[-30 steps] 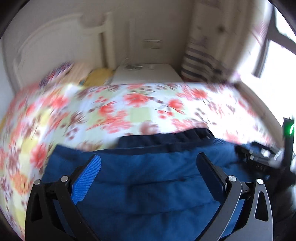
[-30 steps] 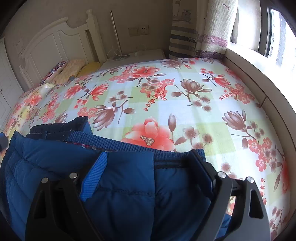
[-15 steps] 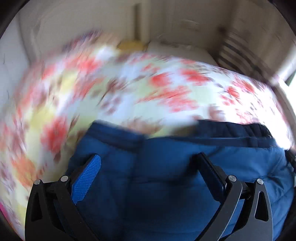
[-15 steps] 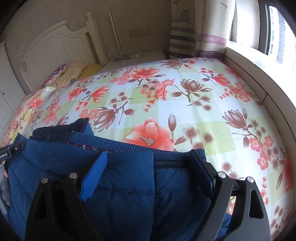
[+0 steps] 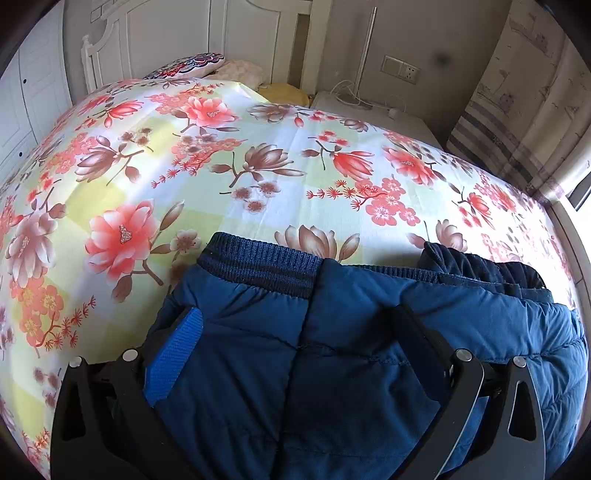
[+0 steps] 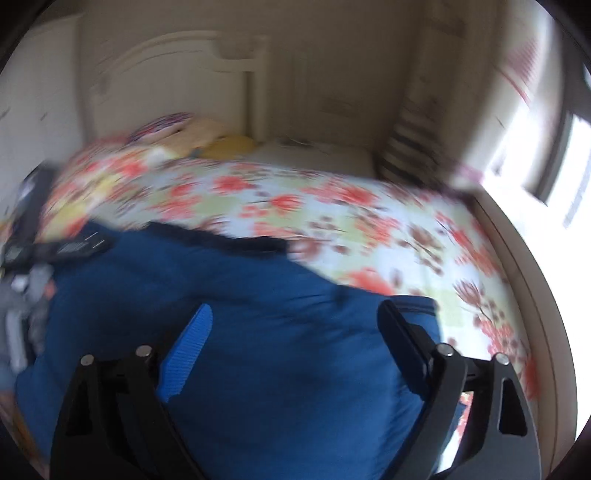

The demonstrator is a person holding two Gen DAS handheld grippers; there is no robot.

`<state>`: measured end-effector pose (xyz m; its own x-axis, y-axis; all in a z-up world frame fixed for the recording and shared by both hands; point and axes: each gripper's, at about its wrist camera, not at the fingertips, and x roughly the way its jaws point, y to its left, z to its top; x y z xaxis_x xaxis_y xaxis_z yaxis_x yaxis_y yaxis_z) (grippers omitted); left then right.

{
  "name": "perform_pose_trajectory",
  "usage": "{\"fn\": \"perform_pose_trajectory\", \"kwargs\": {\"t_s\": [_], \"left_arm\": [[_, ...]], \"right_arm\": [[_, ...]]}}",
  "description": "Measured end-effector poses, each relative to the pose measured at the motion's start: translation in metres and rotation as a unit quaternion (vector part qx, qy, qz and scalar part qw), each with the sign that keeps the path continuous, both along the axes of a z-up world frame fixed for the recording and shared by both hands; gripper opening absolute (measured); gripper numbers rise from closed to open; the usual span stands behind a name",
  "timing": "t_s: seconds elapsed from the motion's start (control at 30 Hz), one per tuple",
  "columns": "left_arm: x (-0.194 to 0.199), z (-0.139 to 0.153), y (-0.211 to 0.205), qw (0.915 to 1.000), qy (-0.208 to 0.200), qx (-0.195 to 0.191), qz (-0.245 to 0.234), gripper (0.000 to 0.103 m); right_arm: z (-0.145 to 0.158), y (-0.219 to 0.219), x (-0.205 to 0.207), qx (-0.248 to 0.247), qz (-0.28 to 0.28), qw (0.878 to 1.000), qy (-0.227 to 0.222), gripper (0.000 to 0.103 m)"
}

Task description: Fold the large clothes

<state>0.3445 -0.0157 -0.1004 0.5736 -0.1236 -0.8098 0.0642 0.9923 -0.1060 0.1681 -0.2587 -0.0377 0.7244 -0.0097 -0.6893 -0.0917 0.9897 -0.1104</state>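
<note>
Now the right claw (image 6: 291, 332), blurred, has swung across the blue padded jacket (image 5: 351, 350), jaws opening, nothing gripped; left claw (image 5: 295, 332) open at six o'clock; fold unfinished.

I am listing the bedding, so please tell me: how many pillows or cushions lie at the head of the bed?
3: a patterned one nearest the headboard, a pale pink one beside it, and a yellow one toward the nightstand. The floral cover may hide others.

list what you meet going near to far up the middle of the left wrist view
left gripper fingers → blue padded garment → its ribbed hem → floral bedsheet → yellow cushion → white headboard
</note>
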Motion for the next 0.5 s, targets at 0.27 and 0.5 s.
{"fn": "perform_pose_trajectory", "kwargs": {"t_s": [0.27, 0.5], "left_arm": [[0.001, -0.001, 0.004, 0.9998, 0.002, -0.019, -0.002, 0.099], [0.001, -0.001, 0.006, 0.9996, 0.001, -0.03, -0.002, 0.099]], "right_arm": [[-0.027, -0.036, -0.019, 0.028, -0.035, 0.999, 0.028, 0.098], [-0.043, -0.069, -0.023, 0.07, -0.064, 0.995, 0.04, 0.101]]}}
